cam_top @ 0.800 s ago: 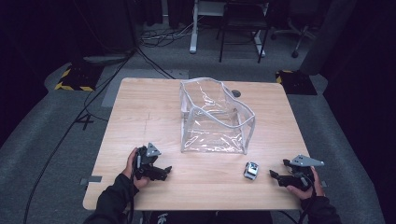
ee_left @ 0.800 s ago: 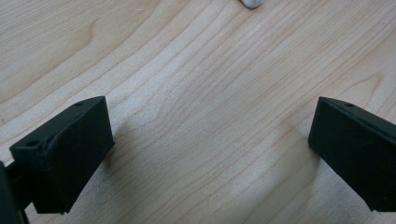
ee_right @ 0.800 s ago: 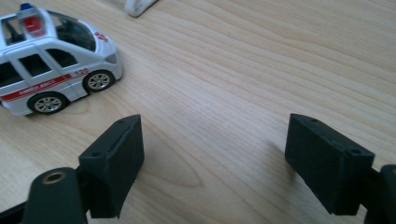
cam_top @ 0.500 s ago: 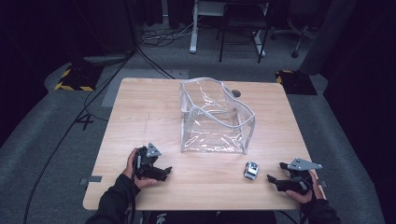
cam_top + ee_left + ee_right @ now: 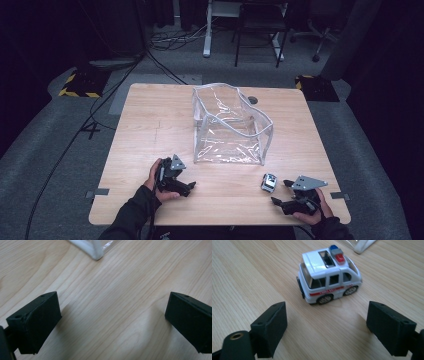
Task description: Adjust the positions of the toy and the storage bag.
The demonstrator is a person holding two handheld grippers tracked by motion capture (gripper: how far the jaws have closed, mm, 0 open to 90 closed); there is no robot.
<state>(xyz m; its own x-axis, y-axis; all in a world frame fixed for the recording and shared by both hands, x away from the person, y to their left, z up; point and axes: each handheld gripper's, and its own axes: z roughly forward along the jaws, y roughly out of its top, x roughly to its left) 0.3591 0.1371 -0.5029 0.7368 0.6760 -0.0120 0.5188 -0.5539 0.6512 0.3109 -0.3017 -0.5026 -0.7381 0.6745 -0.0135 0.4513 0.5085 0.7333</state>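
While wide open and empty, right tongs (image 5: 327, 325) just short of toy ambulance (image 5: 328, 273).

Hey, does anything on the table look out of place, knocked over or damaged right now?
Nothing serious. The toy ambulance stands upright on its wheels. The clear plastic bag sags, its rim crumpled unevenly.

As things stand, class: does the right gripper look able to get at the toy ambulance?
Probably yes. The right gripper stands open, facing the toy ambulance just ahead, with bare table between. The clear bag sits farther off.
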